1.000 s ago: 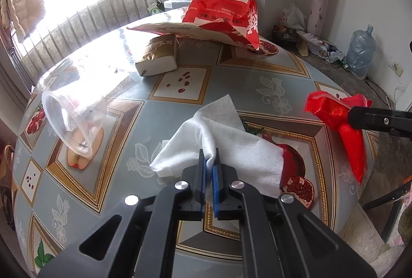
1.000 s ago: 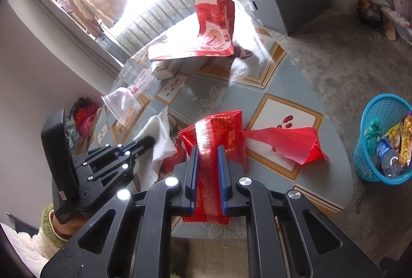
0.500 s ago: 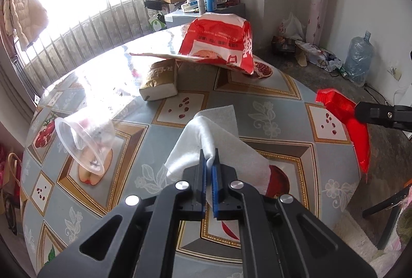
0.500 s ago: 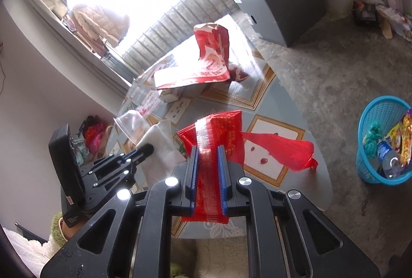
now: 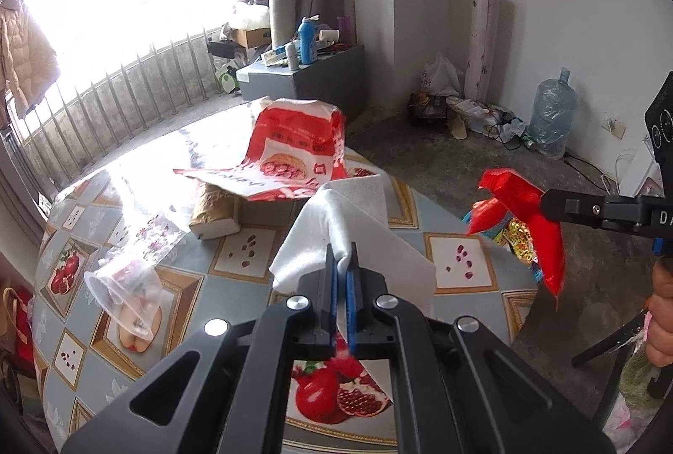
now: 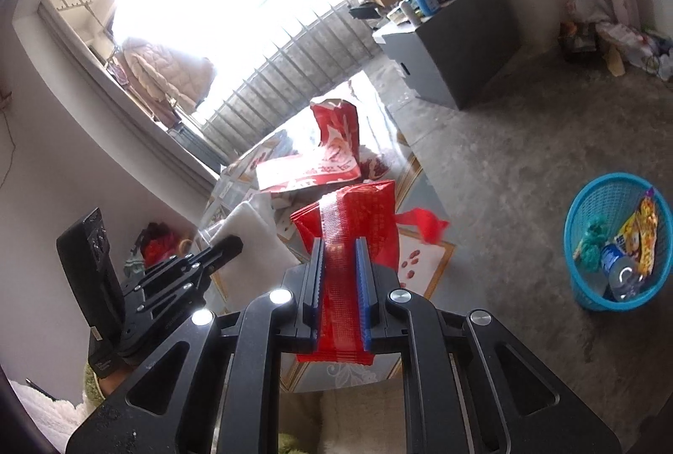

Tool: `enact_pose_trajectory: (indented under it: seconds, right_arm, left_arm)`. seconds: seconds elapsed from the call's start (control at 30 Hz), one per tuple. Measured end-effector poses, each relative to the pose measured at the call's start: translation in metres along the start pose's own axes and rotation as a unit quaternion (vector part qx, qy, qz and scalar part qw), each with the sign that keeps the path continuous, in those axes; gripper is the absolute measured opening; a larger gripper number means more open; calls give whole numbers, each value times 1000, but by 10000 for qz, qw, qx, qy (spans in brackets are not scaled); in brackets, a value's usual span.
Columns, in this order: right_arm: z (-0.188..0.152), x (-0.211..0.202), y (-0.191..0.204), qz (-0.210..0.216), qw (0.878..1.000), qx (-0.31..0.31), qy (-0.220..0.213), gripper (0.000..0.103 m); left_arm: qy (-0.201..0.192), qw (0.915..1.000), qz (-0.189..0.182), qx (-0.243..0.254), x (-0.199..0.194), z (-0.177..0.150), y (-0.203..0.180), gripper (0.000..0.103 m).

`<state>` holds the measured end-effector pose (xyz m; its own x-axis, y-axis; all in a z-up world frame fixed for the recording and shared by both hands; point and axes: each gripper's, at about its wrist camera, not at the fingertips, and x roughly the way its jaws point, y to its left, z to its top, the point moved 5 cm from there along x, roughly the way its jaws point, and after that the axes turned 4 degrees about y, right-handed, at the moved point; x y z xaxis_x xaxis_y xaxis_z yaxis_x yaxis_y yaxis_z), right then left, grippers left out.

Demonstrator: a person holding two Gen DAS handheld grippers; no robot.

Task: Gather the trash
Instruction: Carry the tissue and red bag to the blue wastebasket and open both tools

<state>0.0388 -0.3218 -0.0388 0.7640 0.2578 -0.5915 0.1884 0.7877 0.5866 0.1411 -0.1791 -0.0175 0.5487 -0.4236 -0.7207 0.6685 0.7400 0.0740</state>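
My left gripper [image 5: 341, 254] is shut on a white paper napkin [image 5: 361, 227], which hangs lifted above the patterned table [image 5: 235, 277]. My right gripper [image 6: 340, 246] is shut on a red snack wrapper [image 6: 357, 218] held in the air past the table's right edge; the same wrapper [image 5: 530, 218] shows at the right of the left wrist view. A blue trash basket [image 6: 589, 210] with several wrappers and a bottle inside stands on the floor to the right. On the table lie a large red-and-white bag [image 5: 294, 159], a clear plastic cup [image 5: 122, 294] on its side and a brown packet [image 5: 216, 212].
A grey cabinet [image 5: 319, 75] with bottles stands beyond the table by the window railing. A water jug [image 5: 551, 117] and clutter sit along the far wall. A person's hand [image 5: 660, 319] shows at the right edge. Bare concrete floor lies between table and basket.
Both grippers have risen with their loads. The napkin has come up off the table, and the red wrapper has moved out past the table's right edge.
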Motion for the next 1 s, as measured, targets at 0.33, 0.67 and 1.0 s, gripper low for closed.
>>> enact_pose_trajectory:
  seconds: [0.33,0.67,1.0]
  right_arm:
    - [14,-45,-53,-422,9962,481,-596,12]
    - [14,-93,-191,-1716,9672,1648,-896,12]
    - [11,-38,-295,-1956,9463,2563,-248,17]
  left_arm:
    - [-65,9952,-793,571,23,42,-82,3]
    - [455,9760,-1483,1528,93,69,-199,3]
    - [1469,9513,-1831,1996,210,80,-285,5]
